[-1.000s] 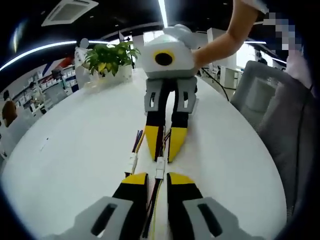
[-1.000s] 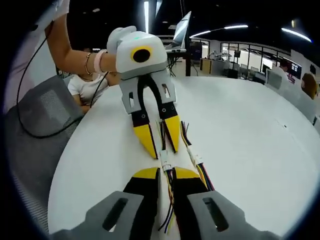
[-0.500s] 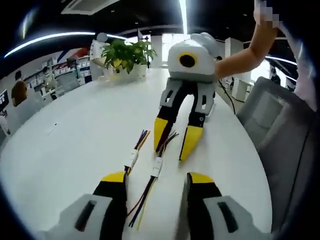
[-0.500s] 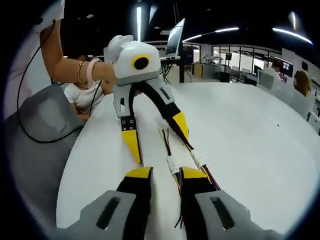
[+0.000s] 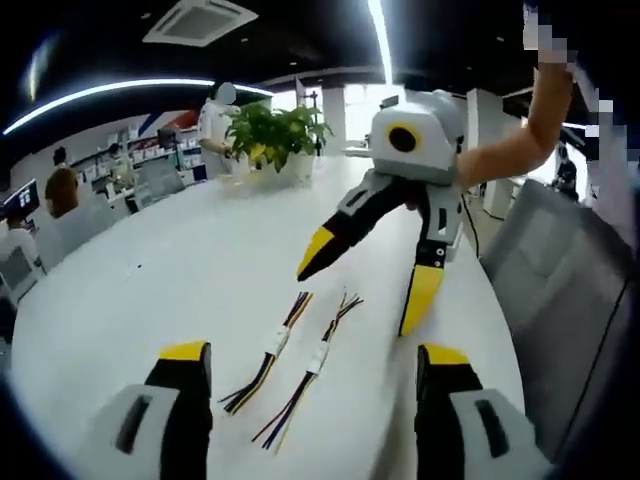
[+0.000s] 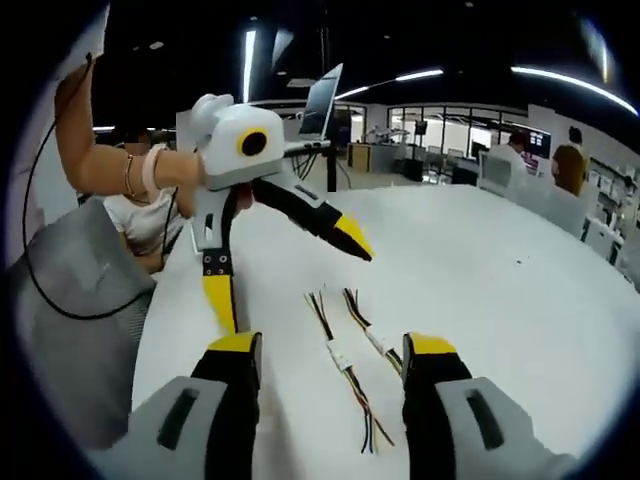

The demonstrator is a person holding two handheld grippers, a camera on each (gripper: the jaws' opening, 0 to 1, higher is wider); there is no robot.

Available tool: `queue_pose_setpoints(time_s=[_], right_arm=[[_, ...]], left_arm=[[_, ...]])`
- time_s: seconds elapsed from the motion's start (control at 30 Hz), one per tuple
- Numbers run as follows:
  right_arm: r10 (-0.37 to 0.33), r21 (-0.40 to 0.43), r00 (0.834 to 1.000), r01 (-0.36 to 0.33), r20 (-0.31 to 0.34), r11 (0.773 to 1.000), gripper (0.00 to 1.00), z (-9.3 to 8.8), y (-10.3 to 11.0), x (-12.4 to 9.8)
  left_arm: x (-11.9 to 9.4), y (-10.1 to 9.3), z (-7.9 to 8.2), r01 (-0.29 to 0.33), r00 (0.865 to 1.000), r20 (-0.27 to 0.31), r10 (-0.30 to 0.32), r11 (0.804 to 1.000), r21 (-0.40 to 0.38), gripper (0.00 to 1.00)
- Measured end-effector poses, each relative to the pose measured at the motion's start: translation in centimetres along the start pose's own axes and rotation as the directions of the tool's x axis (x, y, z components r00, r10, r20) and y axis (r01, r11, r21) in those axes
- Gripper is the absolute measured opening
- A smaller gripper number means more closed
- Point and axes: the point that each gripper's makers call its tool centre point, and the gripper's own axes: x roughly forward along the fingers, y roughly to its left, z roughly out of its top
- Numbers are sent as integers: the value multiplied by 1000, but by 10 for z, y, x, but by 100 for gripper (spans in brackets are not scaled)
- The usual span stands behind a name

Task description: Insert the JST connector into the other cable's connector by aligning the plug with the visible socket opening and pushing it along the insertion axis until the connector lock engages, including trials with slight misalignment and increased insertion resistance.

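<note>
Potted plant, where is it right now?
Left gripper view, far end of the white table: the plant stands upper centre, just left of the right gripper.

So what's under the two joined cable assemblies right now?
Both cable assemblies lie flat on the bare white table, side by side. Nothing else shows beneath them. The left gripper and right gripper are open, off them.

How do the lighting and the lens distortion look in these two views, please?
Left gripper view: bright ceiling strips bow into arcs, window behind the plant blown out, table evenly lit. Right gripper view: dim ceiling, curved light strips, cables sharp, soft shadows on the white table.
</note>
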Motion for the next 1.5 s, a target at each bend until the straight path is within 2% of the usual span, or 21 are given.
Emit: queue_pose_setpoints(time_s=[0.03,0.1,0.23,0.4,0.47,0.57,0.67,0.93,1.03,1.17,1.4,1.5], right_arm=[[-11,-4,1000,11,17,1000,65,5,-1,-2],[-37,-12,997,37,61,999,68,16,-3,-7],[-60,18,991,58,121,998,77,32,0,-18],[-102,58,986,95,133,994,94,38,1,-27],[-145,24,979,143,144,989,96,40,-2,-33],[-172,24,976,170,135,985,99,41,-1,-40],[-201,76,969,192,146,978,100,44,0,-49],[-245,107,955,229,169,968,99,51,10,-71],[-277,136,945,255,177,957,99,51,11,-81],[-310,172,934,281,175,944,99,49,11,-91],[-348,171,922,320,168,932,99,49,14,-106],[-375,224,919,343,119,912,99,39,15,-109]], left_arm=[[-3,6,-1,-33,999,-3,33,999,-3,99],[-7,8,0,-43,999,-5,43,999,-2,99],[-18,5,8,-70,997,13,70,996,-55,99],[-33,2,15,-116,993,29,118,990,-80,99],[-41,1,19,-132,990,38,136,986,-100,99],[-51,-2,23,-157,985,44,164,979,-133,99],[-59,-9,18,-157,987,6,162,962,-224,99],[-78,-19,19,-196,979,15,206,949,-249,99],[-82,-24,14,-210,977,-12,215,937,-280,99],[-89,-32,12,-229,972,-15,234,932,-280,99],[-105,-36,14,-288,955,-21,296,904,-315,99],[-109,-38,10,-305,949,-35,315,879,-366,98]])
